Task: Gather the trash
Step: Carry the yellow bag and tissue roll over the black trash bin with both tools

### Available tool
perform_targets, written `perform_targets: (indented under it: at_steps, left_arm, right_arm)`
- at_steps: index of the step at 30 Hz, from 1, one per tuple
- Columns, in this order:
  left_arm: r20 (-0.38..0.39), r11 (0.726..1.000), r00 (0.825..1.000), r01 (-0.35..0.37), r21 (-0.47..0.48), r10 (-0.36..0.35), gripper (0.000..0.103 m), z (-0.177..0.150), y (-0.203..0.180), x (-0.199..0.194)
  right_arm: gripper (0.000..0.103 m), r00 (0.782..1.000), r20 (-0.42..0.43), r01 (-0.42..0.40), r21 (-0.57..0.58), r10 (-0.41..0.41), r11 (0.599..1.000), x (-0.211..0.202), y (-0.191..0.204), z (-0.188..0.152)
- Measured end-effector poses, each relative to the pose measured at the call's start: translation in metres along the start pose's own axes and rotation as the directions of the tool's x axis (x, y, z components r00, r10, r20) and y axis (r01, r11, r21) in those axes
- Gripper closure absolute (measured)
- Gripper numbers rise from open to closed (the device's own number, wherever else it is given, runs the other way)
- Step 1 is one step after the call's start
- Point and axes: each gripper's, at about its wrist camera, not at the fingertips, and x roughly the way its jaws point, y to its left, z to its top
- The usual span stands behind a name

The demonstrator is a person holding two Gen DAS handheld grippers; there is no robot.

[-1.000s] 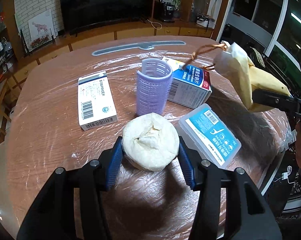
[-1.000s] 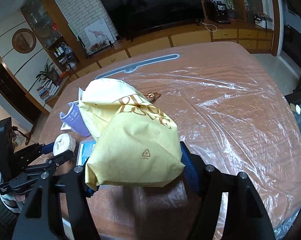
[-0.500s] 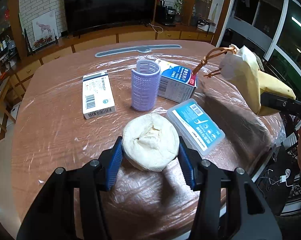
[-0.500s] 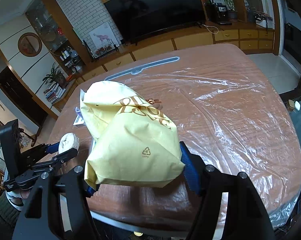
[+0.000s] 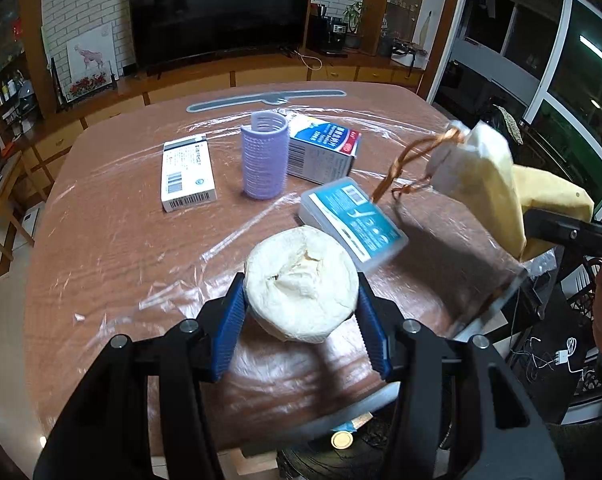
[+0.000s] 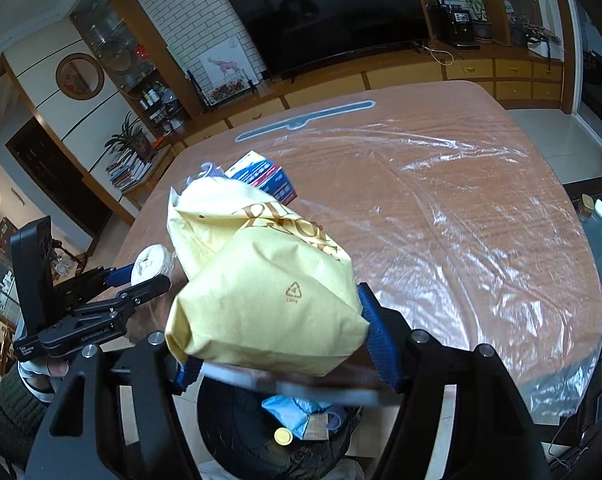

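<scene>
The tissue roll (image 5: pixel 301 284) is clamped in the left gripper (image 5: pixel 301 316) and the yellow bag (image 6: pixel 261 300) in the right gripper (image 6: pixel 281 344), both above the near table (image 6: pixel 461 220) edge, over a dark bin (image 6: pixel 237 432).

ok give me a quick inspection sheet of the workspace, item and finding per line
surface: brown table under clear plastic film
job's things: tissue wad and yellow bag, both held; dark bin below the table's near edge, with scraps inside
clutter: purple hair roller upright; white box lying flat; blue box; clear floss case
grippers: left gripper clamps the wad; right gripper clamps the bag
cables: white charger lead on the floor
surroundings: television, wooden cabinets
</scene>
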Motion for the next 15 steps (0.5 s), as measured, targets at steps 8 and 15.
perform_targets:
  at_steps: [8, 15]
  left_arm:
    - [0.000, 1.000, 1.000, 0.002, -0.011, -0.002, 0.050, -0.014, -0.006, -0.009]
    - [0.013, 1.000, 1.000, -0.002, -0.020, 0.002, 0.050, -0.021, -0.008, -0.019]
  right_arm:
    - [0.041, 0.999, -0.038, -0.009, -0.002, 0.009, 1.000, -0.001, 0.003, -0.019]
    - [0.043, 0.999, -0.025, -0.046, -0.010, 0.046, 0.999, -0.008, 0.013, -0.024]
